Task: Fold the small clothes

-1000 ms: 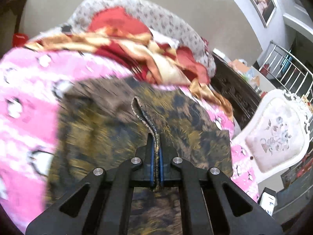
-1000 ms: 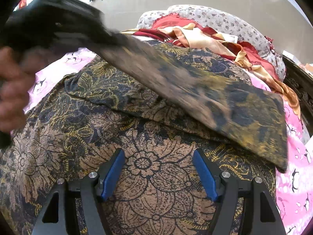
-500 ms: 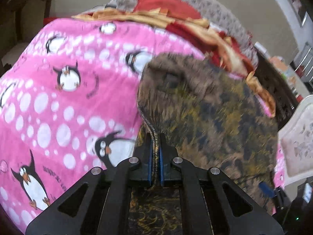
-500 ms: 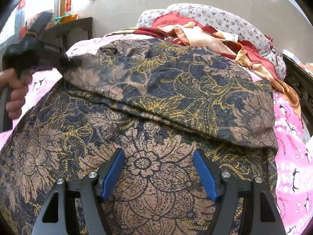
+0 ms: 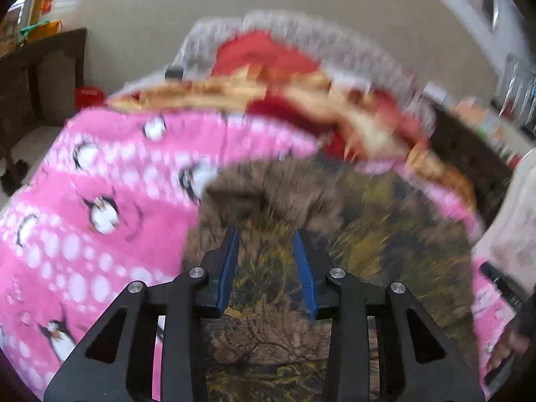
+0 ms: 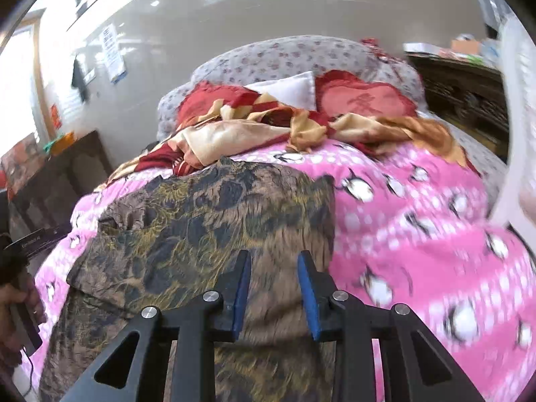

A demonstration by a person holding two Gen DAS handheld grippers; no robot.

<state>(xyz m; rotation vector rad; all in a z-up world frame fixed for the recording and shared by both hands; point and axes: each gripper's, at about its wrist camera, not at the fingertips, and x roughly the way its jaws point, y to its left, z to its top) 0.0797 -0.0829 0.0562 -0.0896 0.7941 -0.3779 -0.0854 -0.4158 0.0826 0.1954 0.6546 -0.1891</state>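
The garment (image 6: 207,221), a brown, navy and gold floral cloth, lies on the pink penguin blanket (image 6: 418,227) that covers the bed. In the right wrist view it fills the area from the centre toward 7 o'clock, with an upper layer folded over a lower one; the folded layer's edge runs across at about 8 o'clock, and its right border meets the blanket just right of centre.

The right gripper (image 6: 274,284) sits over the garment's near part with its blue-padded jaws partly apart and nothing between them; whether the tips touch the cloth cannot be told. The left gripper (image 5: 266,261) is likewise partly open, holding nothing, its pads framing the garment (image 5: 335,251), which in this blurred view spreads from the centre toward 3 and 6 o'clock, with a rumpled bunch of cloth just beyond the fingertips at 12 o'clock of them. The blanket (image 5: 93,207) fills the 9 o'clock side.

At 12 o'clock in both views, a red and gold bedspread (image 6: 268,127) is heaped beyond the garment, in front of a grey flowered headboard (image 6: 284,57). In the right wrist view a hand (image 6: 20,305) grips a black handle at the 8 o'clock edge. A dark wooden cabinet (image 6: 469,93) stands at 2 o'clock.
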